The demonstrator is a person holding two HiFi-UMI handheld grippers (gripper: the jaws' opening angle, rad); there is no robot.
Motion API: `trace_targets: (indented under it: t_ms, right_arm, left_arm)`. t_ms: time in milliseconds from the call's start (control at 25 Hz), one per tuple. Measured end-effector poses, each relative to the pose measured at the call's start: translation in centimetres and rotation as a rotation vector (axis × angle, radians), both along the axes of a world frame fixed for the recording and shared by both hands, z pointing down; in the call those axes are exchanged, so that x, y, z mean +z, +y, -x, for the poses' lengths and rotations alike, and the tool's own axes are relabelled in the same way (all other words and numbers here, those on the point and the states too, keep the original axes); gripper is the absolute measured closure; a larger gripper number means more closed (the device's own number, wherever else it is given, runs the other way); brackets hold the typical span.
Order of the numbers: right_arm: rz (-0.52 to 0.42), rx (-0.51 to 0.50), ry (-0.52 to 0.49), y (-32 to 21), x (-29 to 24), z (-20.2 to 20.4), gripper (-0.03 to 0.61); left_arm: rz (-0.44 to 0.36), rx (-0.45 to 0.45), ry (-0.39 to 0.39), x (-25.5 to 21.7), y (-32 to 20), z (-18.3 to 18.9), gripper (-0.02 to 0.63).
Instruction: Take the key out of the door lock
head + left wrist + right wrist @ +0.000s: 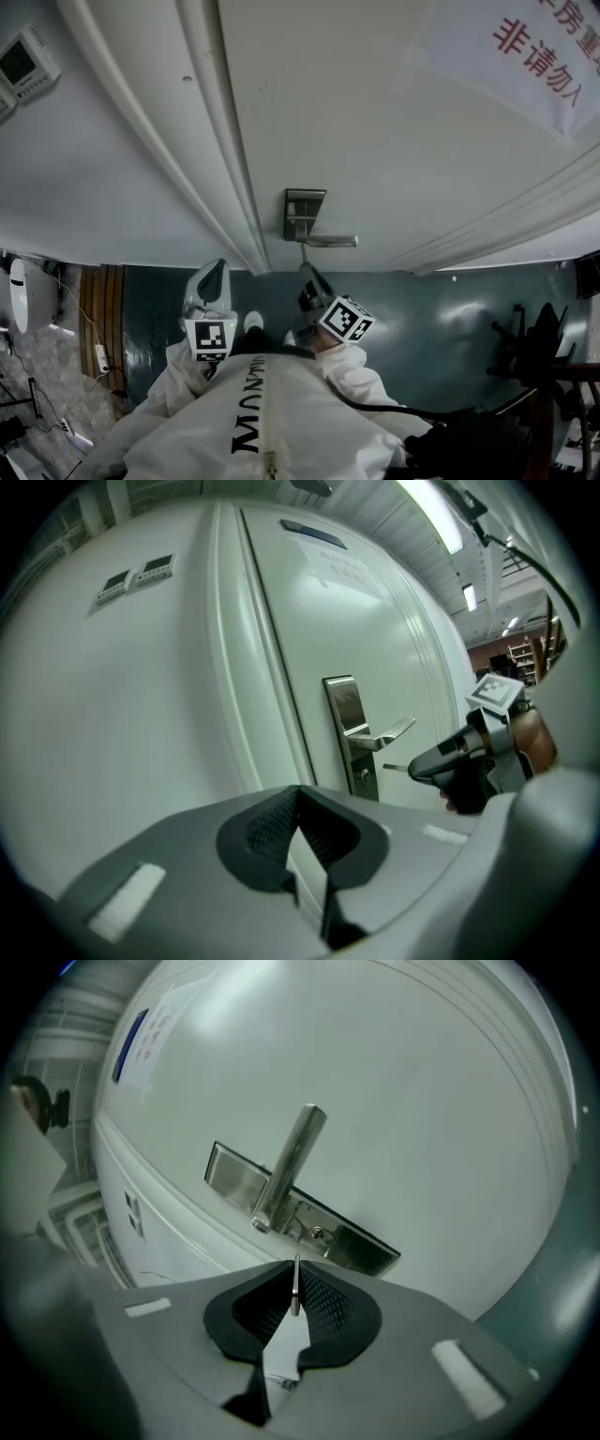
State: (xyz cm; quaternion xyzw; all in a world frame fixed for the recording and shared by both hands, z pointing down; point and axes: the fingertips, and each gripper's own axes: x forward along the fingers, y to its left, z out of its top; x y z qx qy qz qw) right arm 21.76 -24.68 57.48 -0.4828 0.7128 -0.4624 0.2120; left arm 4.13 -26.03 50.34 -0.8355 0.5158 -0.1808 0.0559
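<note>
Right tongs [295, 1281] are clamped on the key [295, 1290], which shows edge-on as a thin metal strip between the ribbed pads, lower centre of the right gripper view. Left tongs [300, 803] are together with nothing between them and sit idle, well apart from the work.

Location of key: its tip points at the keyhole [319, 1235] in the lock plate [361, 1252], just below the lever handle [291, 1162] on the white door [422, 1091]. In the left gripper view a gap shows between the blade tip and the plate. Judgement: the key is clear of the lock, or very nearly so.

Handling assessment:
- Light and stiff, a small flat metal piece. It needs little holding force.
- Smooth faces are likely to be slippery, and the ribbed pads should offset that.
- Best hold is across the flat faces of the head end, as it appears to be held now.
- Risk: with so little of it between the pads, it could pivot or drop if the grip slackens.
</note>
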Motion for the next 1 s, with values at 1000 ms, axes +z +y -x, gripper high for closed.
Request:
trace_targets:
  t_ms: [1000]
  right_arm:
    - [-0.325,-0.074,0.893,5.7,-6.9,-1.1,0.555]
  left_arm:
    - [-0.011,0.015,-0.012,-0.4,4.2,-2.5,0.614]
